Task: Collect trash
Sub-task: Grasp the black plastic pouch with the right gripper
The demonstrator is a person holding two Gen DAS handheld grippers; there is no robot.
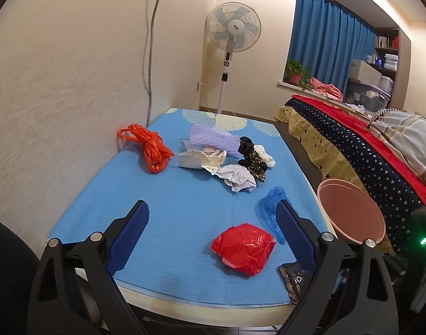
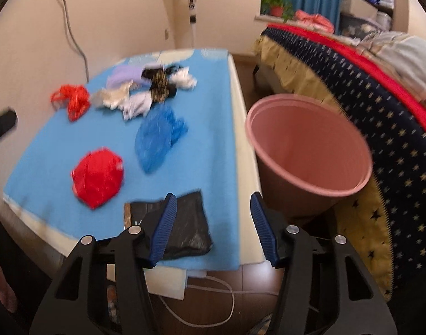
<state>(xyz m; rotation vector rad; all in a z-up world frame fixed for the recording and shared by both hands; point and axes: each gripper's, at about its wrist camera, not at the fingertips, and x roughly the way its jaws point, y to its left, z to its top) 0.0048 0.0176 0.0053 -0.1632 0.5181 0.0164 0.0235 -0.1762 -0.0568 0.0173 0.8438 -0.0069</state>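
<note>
The right tool (image 2: 211, 229) hangs partly open and empty over the black bag (image 2: 182, 229) at the desk's (image 2: 213, 106) near corner, its left finger across the bag. The left tool (image 1: 213, 234), wide open and empty, sits farther off. The pink bin (image 2: 310, 156) stands just right.

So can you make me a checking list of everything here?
Surface: blue mat on a pale table.
Job's things: red bag, blue bag, black bag, orange bag, crumpled paper pile; pink bin beside the table, nothing seen inside.
Clutter: nothing seen.
Grippers: left gripper open; right gripper open over the black bag.
Cables: white cable below the table.
Surroundings: fan, bed.
</note>
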